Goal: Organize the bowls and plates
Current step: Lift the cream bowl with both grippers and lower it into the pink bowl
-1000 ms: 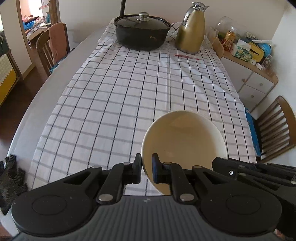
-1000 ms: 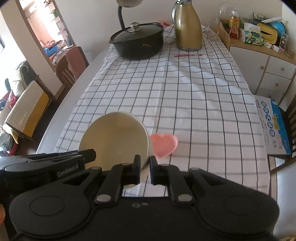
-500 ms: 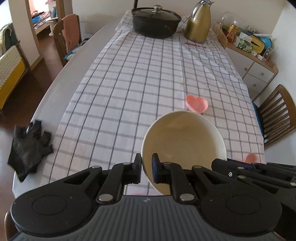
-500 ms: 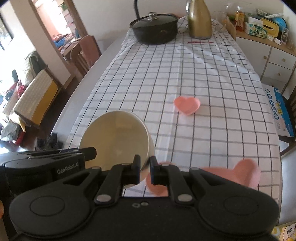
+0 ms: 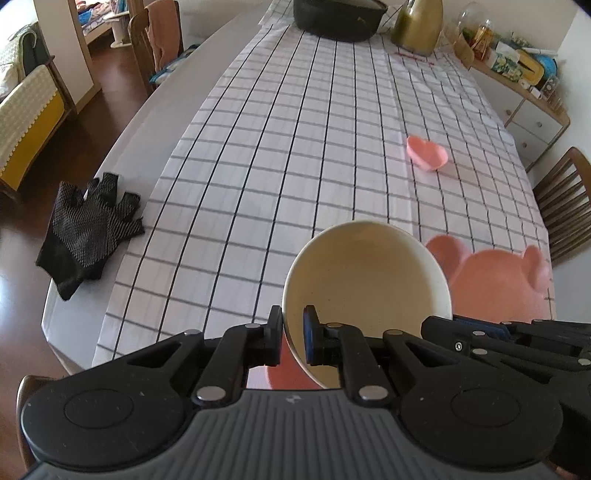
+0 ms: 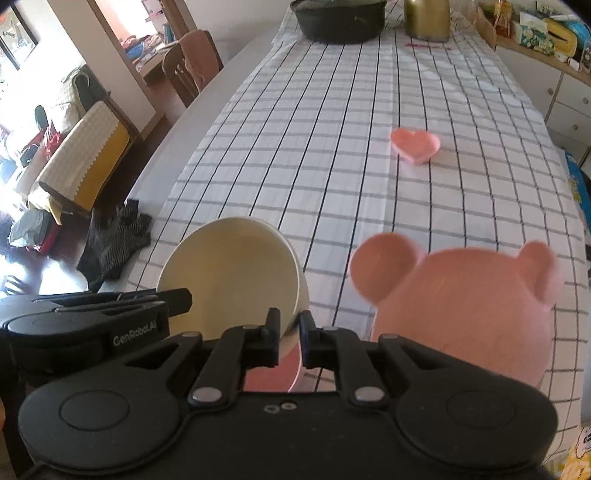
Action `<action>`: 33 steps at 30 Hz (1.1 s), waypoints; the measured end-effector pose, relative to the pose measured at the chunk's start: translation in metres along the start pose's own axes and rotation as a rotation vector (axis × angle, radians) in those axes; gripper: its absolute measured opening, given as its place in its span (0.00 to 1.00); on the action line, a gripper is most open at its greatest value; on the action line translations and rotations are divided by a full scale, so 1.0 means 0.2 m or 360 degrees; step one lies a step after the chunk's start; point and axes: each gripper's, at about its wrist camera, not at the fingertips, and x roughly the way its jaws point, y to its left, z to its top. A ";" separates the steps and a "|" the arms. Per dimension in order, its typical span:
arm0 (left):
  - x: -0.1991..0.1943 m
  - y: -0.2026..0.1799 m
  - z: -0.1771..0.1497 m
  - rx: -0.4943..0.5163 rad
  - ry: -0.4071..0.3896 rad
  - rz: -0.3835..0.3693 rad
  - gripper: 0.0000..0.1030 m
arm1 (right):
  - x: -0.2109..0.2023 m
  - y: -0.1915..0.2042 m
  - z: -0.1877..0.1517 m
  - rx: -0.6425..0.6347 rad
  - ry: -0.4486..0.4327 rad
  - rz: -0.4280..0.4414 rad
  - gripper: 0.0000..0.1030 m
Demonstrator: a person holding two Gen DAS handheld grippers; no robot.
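Both grippers hold one cream bowl (image 5: pixel 365 280) above the near end of the table. My left gripper (image 5: pixel 293 334) is shut on its left rim. My right gripper (image 6: pixel 289 334) is shut on its right rim; the bowl shows in the right wrist view (image 6: pixel 229 273) too. A pink bear-shaped plate (image 6: pixel 469 306) lies on the checked cloth just right of the bowl, also seen in the left wrist view (image 5: pixel 495 273). A small pink heart-shaped dish (image 5: pixel 426 152) sits farther up the cloth, right of centre (image 6: pixel 415 144). Something pink shows under the bowl (image 6: pixel 273 373).
A black pot (image 5: pixel 338 20) and a gold jug (image 5: pixel 419 26) stand at the far end. A black glove (image 5: pixel 88 225) lies on the bare table edge at left. Wooden chairs (image 5: pixel 565 206) flank the table. A sideboard (image 6: pixel 546 55) with clutter is at far right.
Both grippers have pulled back toward the near end of the table with the bowl. The heart dish, the bear plate and the glove have come into view.
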 end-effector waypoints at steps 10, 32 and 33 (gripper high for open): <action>0.04 0.02 -0.08 0.0040 0.0047 0.0015 0.11 | 0.05 0.01 -0.10 0.0010 0.0075 0.0022 0.09; 0.08 0.02 -0.12 0.0041 0.0121 0.0035 0.11 | 0.09 0.00 -0.15 0.0020 0.0156 0.0052 0.09; 0.08 0.02 -0.12 0.0035 0.0124 0.0031 0.11 | 0.09 -0.01 -0.15 0.0025 0.0157 0.0053 0.09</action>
